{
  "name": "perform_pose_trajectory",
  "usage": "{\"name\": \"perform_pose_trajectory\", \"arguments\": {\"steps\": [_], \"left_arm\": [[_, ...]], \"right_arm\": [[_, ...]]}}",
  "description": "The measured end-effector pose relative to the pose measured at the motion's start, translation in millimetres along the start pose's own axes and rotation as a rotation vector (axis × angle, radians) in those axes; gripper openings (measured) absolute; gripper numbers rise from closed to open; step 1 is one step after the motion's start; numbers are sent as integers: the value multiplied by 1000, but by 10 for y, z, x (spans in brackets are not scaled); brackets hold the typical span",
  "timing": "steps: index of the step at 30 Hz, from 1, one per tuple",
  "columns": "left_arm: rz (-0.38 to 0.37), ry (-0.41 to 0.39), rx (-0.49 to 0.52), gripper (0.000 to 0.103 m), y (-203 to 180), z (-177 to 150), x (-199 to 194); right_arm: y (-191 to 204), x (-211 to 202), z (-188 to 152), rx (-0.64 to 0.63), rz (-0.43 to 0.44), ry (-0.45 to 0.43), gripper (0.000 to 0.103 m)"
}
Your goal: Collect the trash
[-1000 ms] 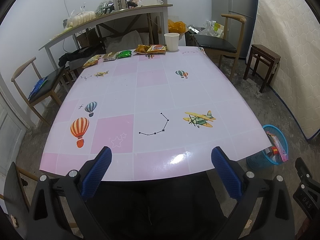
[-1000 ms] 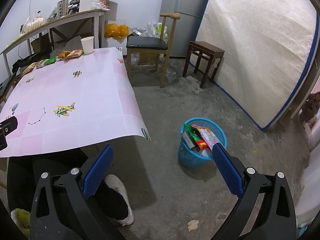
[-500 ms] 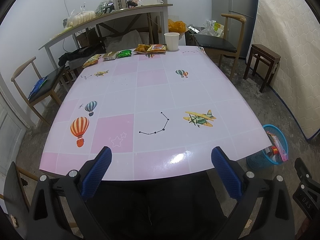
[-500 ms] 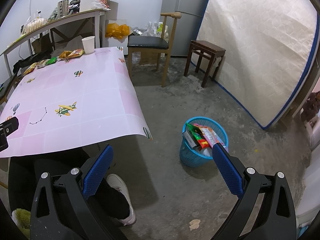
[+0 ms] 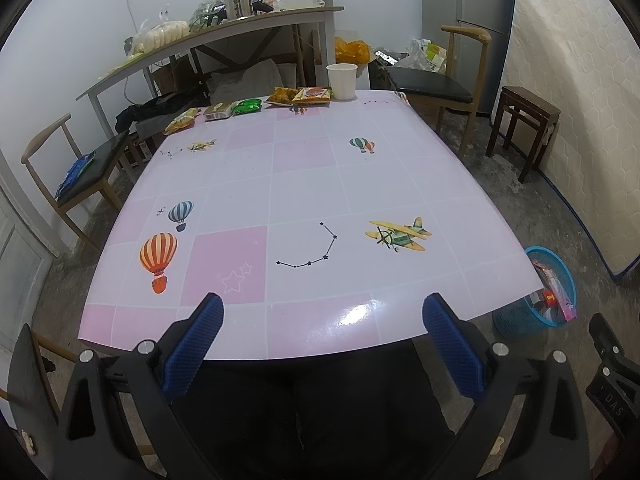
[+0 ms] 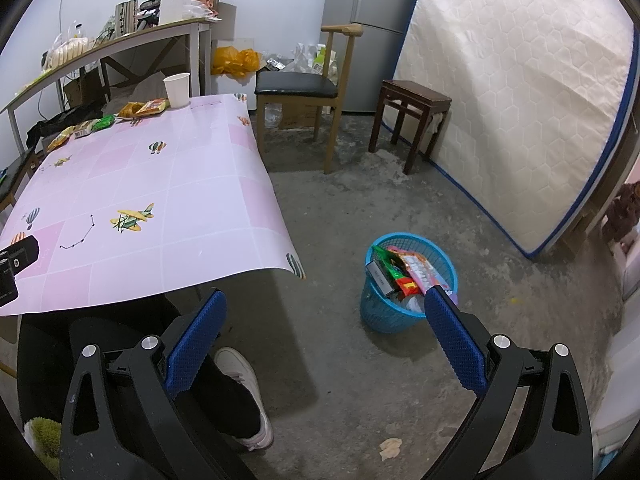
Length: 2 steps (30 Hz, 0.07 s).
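Several snack wrappers lie along the far edge of the pink table [image 5: 304, 184]: a yellow one [image 5: 182, 121], a beige one [image 5: 218, 111], a green one [image 5: 247, 106] and orange ones [image 5: 302, 95], beside a white paper cup [image 5: 341, 81]. They also show in the right wrist view, with the cup [image 6: 177, 90]. A blue basket [image 6: 408, 280] with wrappers in it stands on the floor right of the table; it also shows in the left wrist view [image 5: 548, 292]. My left gripper [image 5: 322, 320] is open and empty over the table's near edge. My right gripper [image 6: 324, 312] is open and empty above the floor, near the basket.
A wooden chair [image 6: 304, 88] and a dark stool [image 6: 412, 120] stand beyond the table. A mattress [image 6: 512, 92] leans on the right wall. Another chair [image 5: 80, 172] stands to the left. A cluttered shelf table [image 5: 224, 36] runs behind. A paper scrap [image 6: 390, 448] lies on the floor.
The right wrist view has drifted slightly, so the basket sits a little more to the right and lower. The left gripper has not moved. Both stay open.
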<state>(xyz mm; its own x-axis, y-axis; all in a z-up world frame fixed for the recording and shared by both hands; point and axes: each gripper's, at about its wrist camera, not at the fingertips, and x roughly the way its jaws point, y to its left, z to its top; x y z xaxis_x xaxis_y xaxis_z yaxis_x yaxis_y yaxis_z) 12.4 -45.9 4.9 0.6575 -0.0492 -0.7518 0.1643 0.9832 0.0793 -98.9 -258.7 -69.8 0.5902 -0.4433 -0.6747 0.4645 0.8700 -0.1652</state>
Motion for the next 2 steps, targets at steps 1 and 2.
{"name": "perform_pose_trajectory", "arguments": {"steps": [1,2], "left_arm": [[-1,-1,1,98,-3,-4,4],[-1,-2,1,98,-4,-5,7]], "right_arm": [[-18,4,-5,-1,1,0,95],[-17,4,-4,-1,1,0,95]]}}
